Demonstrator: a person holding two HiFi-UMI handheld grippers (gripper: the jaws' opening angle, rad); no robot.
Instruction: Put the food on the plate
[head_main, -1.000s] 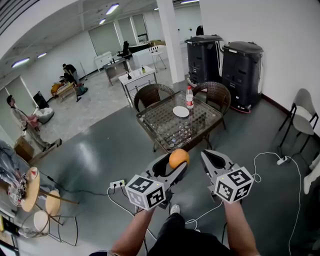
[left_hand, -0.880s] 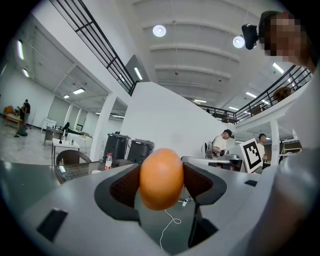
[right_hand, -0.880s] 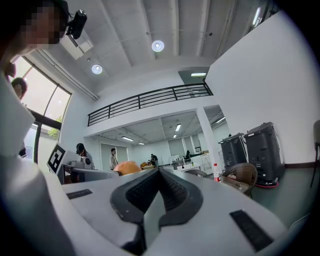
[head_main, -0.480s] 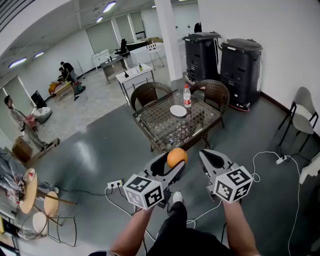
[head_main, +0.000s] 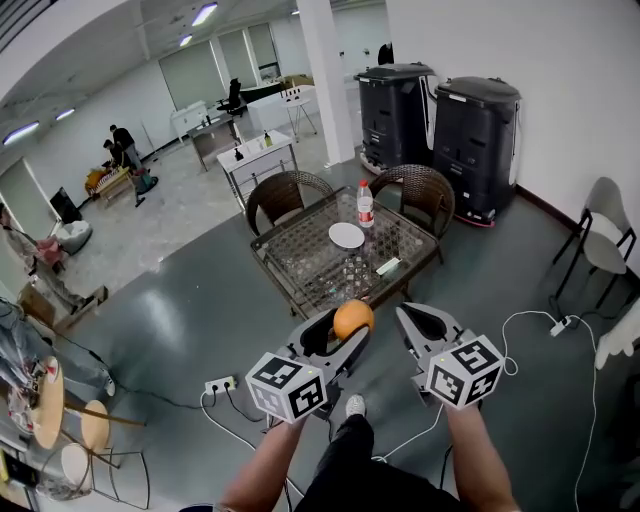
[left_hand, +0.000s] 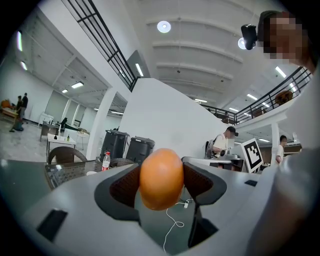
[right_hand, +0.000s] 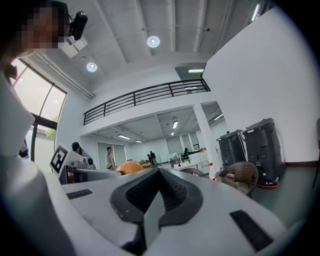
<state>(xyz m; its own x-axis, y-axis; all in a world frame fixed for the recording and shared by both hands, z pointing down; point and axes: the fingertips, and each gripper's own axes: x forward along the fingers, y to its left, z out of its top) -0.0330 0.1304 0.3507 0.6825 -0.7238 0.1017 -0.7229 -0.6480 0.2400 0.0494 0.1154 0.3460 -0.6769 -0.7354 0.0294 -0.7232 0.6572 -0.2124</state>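
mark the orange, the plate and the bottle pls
orange (head_main: 353, 319), head view, middle of the fruit.
plate (head_main: 346, 236), head view, centre of its white face.
bottle (head_main: 365, 210), head view, red label on its body.

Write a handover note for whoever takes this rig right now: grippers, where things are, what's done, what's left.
Left gripper: shut on the orange, which is gripped between both pads and carried in the air.
Right gripper: shut, nothing in it.
Plate: white and bare, on the glass table ahead, next to a bottle. The table is across open floor, out of reach from here.
Done: the orange is picked up.
Left: walk to the table, lower the orange onto the plate, open the left gripper and pull back.
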